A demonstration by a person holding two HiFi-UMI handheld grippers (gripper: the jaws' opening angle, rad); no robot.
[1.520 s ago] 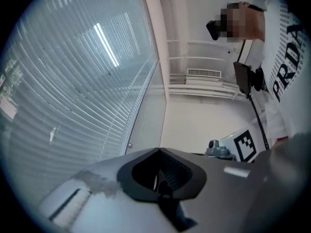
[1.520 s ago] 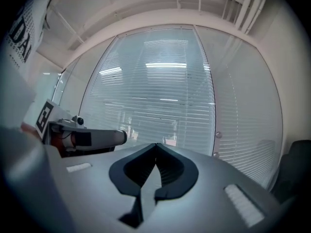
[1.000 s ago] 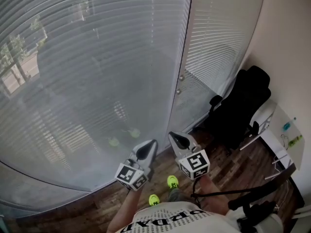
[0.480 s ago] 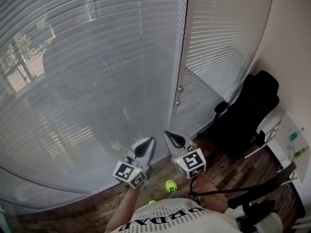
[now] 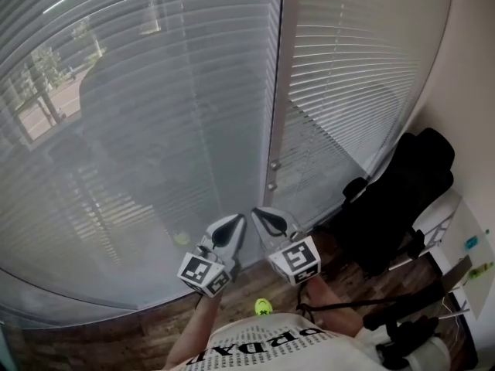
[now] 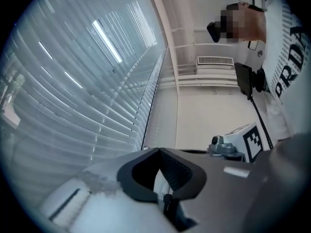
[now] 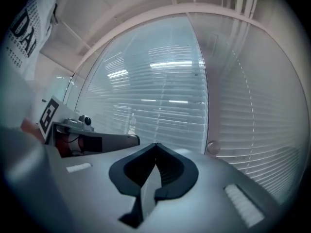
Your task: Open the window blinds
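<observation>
Blinds (image 5: 155, 130) close ahead, chair (image 5: 402, 199) rightward

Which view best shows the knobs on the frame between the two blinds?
The head view: both knobs show on the frame, one above the other, though small. The right gripper view shows only one knob, nearer and larger. The left gripper view shows no knob.

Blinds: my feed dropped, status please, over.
Shut, empty: left hand-held gripper, right hand-held gripper. The blinds hang lowered, untouched. Only a black chair at right, clear of them.
</observation>
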